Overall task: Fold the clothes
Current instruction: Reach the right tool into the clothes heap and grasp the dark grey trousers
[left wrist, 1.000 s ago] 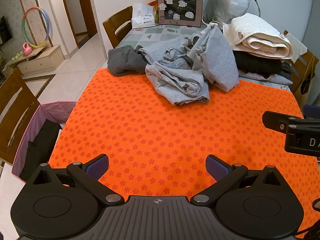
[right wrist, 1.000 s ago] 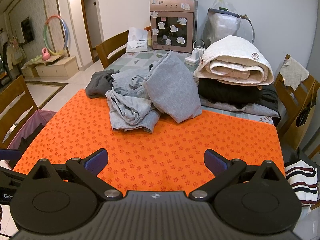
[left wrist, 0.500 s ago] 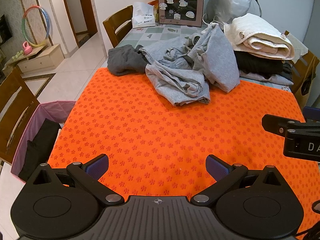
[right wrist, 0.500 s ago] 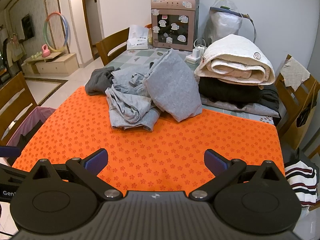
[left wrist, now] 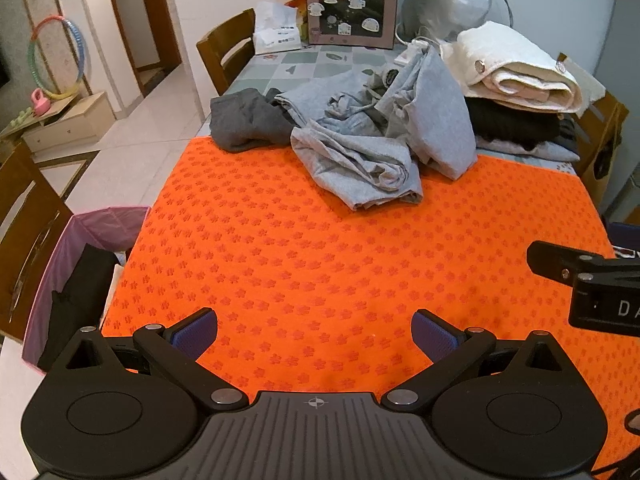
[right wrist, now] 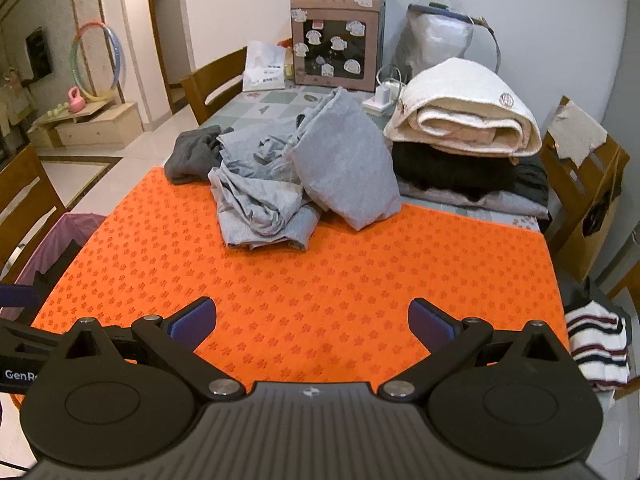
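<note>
A crumpled heap of light grey clothes point(left wrist: 376, 148) point(right wrist: 296, 184) lies at the far side of the orange flower-print mat point(left wrist: 320, 248) point(right wrist: 320, 272). A dark grey garment point(left wrist: 244, 120) point(right wrist: 192, 156) lies at the heap's left. My left gripper point(left wrist: 314, 332) is open and empty, low over the mat's near edge. My right gripper point(right wrist: 312, 320) is open and empty, also over the near edge, well short of the heap. Part of the right gripper's body point(left wrist: 592, 288) shows at the right of the left wrist view.
A rolled cream blanket point(right wrist: 464, 116) sits on dark folded clothes point(right wrist: 468, 176) at the back right. A pink box point(right wrist: 336, 54) and bags stand at the far end. Wooden chairs point(right wrist: 584, 184) flank the table. A purple bin point(left wrist: 76, 264) stands left; a striped garment point(right wrist: 596, 344) lies right.
Both grippers have drifted slightly; the view of the heap shifts a little. Both stay open and nothing on the table has moved.
</note>
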Demonstrator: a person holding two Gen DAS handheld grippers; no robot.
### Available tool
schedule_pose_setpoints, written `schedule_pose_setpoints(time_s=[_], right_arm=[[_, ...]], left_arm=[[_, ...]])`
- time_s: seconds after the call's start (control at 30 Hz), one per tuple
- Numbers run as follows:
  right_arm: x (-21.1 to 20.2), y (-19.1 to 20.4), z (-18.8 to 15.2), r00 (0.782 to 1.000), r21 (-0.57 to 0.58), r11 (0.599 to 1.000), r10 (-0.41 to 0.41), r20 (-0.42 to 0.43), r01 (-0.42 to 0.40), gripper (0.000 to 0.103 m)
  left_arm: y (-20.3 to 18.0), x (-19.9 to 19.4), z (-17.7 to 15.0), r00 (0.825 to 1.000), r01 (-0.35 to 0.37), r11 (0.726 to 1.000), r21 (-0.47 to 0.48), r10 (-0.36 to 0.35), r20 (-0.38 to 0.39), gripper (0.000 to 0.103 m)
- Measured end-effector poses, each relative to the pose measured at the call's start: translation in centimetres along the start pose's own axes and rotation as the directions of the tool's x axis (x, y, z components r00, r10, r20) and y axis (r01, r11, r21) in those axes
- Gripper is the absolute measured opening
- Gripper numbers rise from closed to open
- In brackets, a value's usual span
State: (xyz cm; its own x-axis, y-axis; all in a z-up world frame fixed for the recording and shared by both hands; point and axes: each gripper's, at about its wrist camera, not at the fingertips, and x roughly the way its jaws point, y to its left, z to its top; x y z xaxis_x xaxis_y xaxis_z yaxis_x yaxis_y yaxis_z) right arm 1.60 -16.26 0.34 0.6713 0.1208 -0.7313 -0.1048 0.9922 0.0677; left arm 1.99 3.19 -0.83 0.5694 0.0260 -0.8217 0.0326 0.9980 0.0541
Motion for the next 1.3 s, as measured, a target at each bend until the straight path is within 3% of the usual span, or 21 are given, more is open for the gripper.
schedule_pose_setpoints(time_s=[0.23,0.57,0.97,1.13,1.3], right_arm=[[1.3,1.8,0.5,0.999,0.062,0.998,-0.026,-0.019,0.027,0.103],[6.7,3.8,3.9,0.999,0.115,0.993,-0.026,-0.020,0.028,0.100],[15.3,5.8,9.7,0.999,0.013,1.000,-0.015,-0.032,0.015,0.093],[18.8,8.1,12.6,0.997,-0.075,0.995,0.068,-0.024,-0.070,0.092],[23.5,11.1,15.4,0.989,-0.171,0.974,0.146,-0.027,-0.148,0.092]], left_arm=[[3.4,2.1,1.3,1.000,0.017,1.000,0.013,-0.017,-0.007,0.103],[7.0,5.9,3.7,0.999,0.023,0.999,0.043,-0.024,0.022,0.103],[9.9,10.8,6.1,1.000,0.016,0.997,0.069,-0.018,0.021,0.102],[10.8,12.9,7.0,1.000,0.013,0.999,0.031,-0.013,-0.008,0.102],[11.9,13.5,7.2,0.999,0.002,1.000,-0.020,-0.001,0.043,0.102]])
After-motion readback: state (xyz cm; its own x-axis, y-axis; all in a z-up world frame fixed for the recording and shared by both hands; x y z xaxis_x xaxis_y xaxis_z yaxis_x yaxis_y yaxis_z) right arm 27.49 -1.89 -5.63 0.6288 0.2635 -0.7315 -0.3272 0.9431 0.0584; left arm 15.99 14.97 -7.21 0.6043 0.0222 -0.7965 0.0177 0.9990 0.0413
